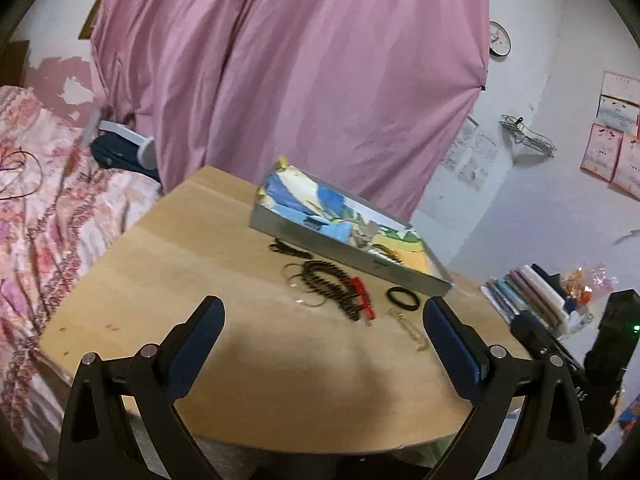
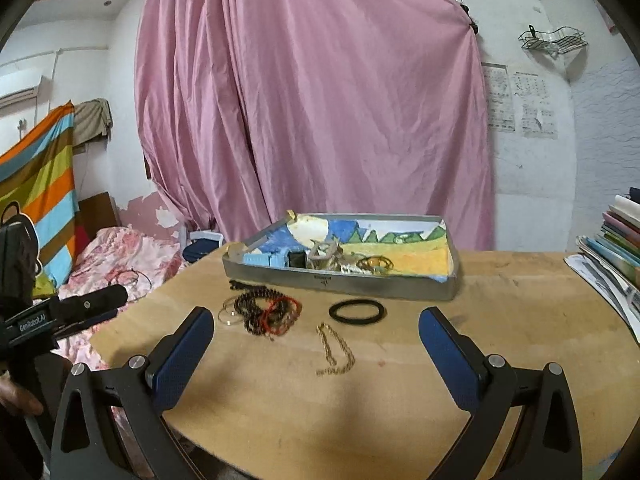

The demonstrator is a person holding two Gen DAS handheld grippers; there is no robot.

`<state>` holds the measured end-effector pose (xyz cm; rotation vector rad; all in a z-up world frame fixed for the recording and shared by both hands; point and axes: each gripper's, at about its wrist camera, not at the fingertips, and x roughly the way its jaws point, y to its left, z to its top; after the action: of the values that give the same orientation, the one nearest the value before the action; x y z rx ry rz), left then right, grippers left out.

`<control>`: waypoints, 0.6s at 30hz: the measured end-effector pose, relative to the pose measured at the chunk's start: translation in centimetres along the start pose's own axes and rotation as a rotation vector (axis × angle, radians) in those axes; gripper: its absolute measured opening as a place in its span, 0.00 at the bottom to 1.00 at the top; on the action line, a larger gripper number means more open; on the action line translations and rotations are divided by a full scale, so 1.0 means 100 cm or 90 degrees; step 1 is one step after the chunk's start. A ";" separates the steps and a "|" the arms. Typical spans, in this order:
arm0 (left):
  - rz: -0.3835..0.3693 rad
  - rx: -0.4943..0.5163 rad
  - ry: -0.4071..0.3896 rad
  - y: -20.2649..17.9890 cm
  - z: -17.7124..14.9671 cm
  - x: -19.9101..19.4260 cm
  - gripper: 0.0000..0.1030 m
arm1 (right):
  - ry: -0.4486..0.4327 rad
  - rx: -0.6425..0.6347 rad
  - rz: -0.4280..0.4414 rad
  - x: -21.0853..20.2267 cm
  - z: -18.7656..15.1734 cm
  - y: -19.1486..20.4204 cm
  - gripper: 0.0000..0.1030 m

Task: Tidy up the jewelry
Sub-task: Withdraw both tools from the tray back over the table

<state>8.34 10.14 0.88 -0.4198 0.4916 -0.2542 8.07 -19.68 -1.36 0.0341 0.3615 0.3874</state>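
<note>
Both grippers are held spread and empty above the near edge of the table (image 2: 520,292): the left gripper (image 1: 324,320) and the right gripper (image 2: 316,330). A tray (image 2: 340,282) with jewelry inside is set farther back. Just before it are laid a bead tangle (image 2: 266,312), a black ring (image 2: 357,312) and a gold chain (image 2: 336,350), apparently none touching the tray.

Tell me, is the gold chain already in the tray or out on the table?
Out. The gold chain lies on the table, in front of the tray.
</note>
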 end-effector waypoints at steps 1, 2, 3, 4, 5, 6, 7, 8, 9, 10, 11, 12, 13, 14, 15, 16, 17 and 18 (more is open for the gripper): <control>0.008 0.004 0.000 0.001 -0.003 -0.002 0.94 | 0.005 -0.001 -0.003 -0.001 -0.003 0.000 1.00; 0.017 0.011 0.002 0.002 -0.005 -0.004 0.94 | 0.010 -0.002 -0.005 -0.002 -0.006 0.000 1.00; 0.024 0.020 0.006 0.003 -0.008 -0.006 0.94 | 0.015 -0.002 -0.007 -0.002 -0.008 0.000 1.00; 0.033 0.030 0.009 0.003 -0.011 -0.007 0.94 | 0.022 -0.001 -0.009 -0.001 -0.011 0.000 1.00; 0.043 0.041 0.011 0.003 -0.014 -0.008 0.94 | 0.029 0.000 -0.009 0.000 -0.013 0.000 1.00; 0.052 0.055 0.013 0.003 -0.017 -0.010 0.94 | 0.038 0.002 -0.008 0.001 -0.016 0.000 1.00; 0.058 0.069 0.015 0.003 -0.020 -0.011 0.94 | 0.048 0.003 -0.008 0.003 -0.020 0.000 1.00; 0.062 0.078 0.019 0.003 -0.024 -0.011 0.94 | 0.057 0.003 -0.006 0.005 -0.022 0.000 1.00; 0.065 0.086 0.026 0.003 -0.027 -0.010 0.94 | 0.067 0.003 -0.006 0.008 -0.024 0.000 1.00; 0.066 0.091 0.032 0.003 -0.030 -0.010 0.94 | 0.075 0.003 -0.006 0.009 -0.028 0.001 1.00; 0.066 0.095 0.039 0.004 -0.032 -0.008 0.94 | 0.084 0.003 -0.007 0.011 -0.030 0.001 1.00; 0.067 0.098 0.047 0.004 -0.034 -0.006 0.94 | 0.096 0.004 -0.008 0.015 -0.032 0.001 1.00; 0.068 0.100 0.052 0.004 -0.035 -0.005 0.94 | 0.104 0.005 -0.008 0.017 -0.034 0.000 1.00; 0.069 0.101 0.057 0.005 -0.037 -0.003 0.94 | 0.111 0.006 -0.010 0.019 -0.036 -0.001 1.00; 0.069 0.103 0.063 0.006 -0.038 -0.001 0.94 | 0.121 0.007 -0.013 0.022 -0.037 -0.002 1.00; 0.069 0.103 0.067 0.006 -0.038 0.000 0.94 | 0.130 0.008 -0.018 0.025 -0.039 -0.002 1.00; 0.068 0.102 0.075 0.007 -0.039 0.003 0.94 | 0.136 0.008 -0.021 0.026 -0.040 -0.003 1.00; 0.065 0.101 0.082 0.007 -0.038 0.005 0.94 | 0.144 0.007 -0.025 0.029 -0.040 -0.004 1.00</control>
<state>6.93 9.30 -2.68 -0.2243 0.6127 -0.2201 9.31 -19.16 -6.17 -0.0058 0.5877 0.3514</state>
